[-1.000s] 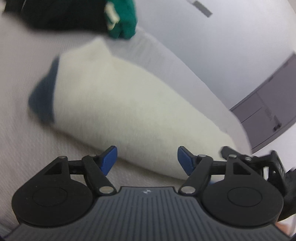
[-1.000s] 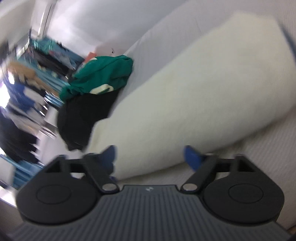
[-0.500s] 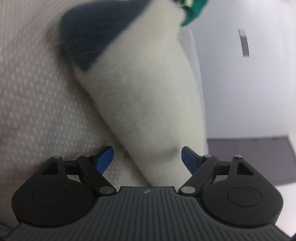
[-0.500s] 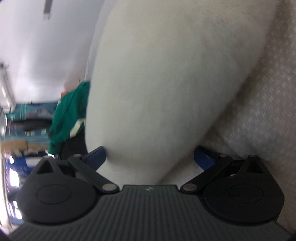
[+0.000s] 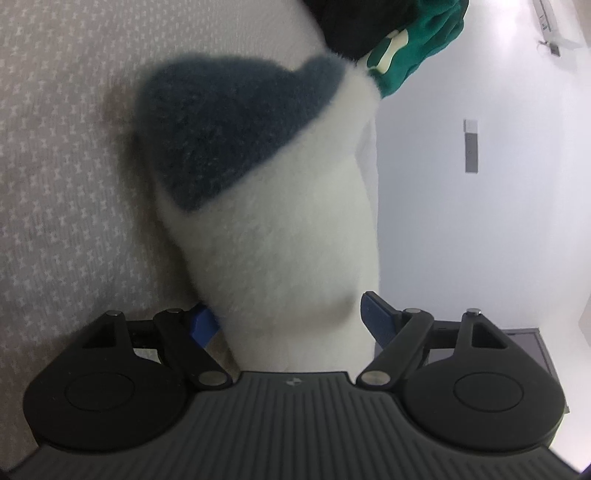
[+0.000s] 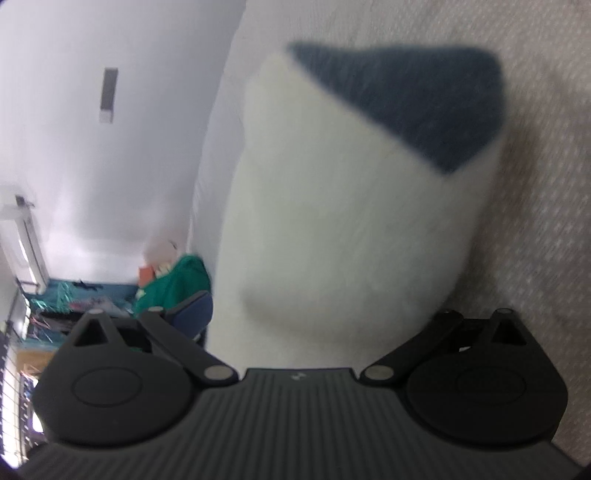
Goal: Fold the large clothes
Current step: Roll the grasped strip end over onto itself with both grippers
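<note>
White fleece (image 5: 291, 236), left gripper (image 5: 291, 321) straddling, green garment (image 5: 417, 48) beyond

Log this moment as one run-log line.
stage: folded fleece on bed | left tongs: open, straddling fleece end | right tongs: open, straddling fleece end | green garment: beyond, untouched

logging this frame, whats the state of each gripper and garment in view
left gripper: open, fingers either side of the fleece
right gripper: open, straddling the fleece
white fleece garment: folded bundle on the bed, blue patch up
green garment: crumpled, unfolded
black garment: heaped, unfolded
</note>
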